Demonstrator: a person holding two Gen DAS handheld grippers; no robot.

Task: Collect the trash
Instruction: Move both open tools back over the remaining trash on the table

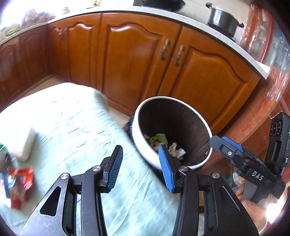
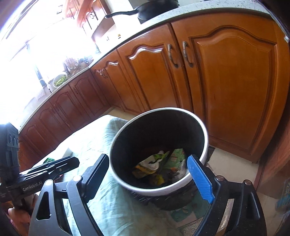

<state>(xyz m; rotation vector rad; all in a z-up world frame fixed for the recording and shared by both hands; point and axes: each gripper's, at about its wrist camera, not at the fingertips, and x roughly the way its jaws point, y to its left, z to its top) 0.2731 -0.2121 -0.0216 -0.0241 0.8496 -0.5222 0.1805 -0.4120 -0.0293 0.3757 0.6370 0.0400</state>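
You are facing a run of brown wooden cabinets (image 2: 226,81) under a pale speckled countertop (image 2: 181,13), filling the upper half of both views from about 9 to 3 o'clock. Below them, a table covered by a light green cloth (image 1: 76,127) is spreading across the lower left.

The round trash bin (image 2: 204,138), white-rimmed and dark inside, is sitting at the cloth's edge, just right of centre. Crumpled wrappers and paper (image 2: 159,167) are lying at its bottom.

Your right gripper (image 2: 150,174) is standing wide apart, nothing between its fingers; its blue pad (image 2: 199,177) is showing at 4 o'clock over the bin's near rim, its dark finger at 8 o'clock over the cloth. Whether the pad is touching the rim, you cannot tell.

Your left gripper (image 1: 139,163) is partly spread and is pinching nothing; its right pad is overlapping the bin's rim at 5 o'clock.

More trash, red and blue packets (image 1: 18,183), is lying on the cloth at 8 o'clock of the left view, blurred, well apart from the bin.

A black pot (image 1: 223,20) is sitting on the countertop at 1 o'clock.
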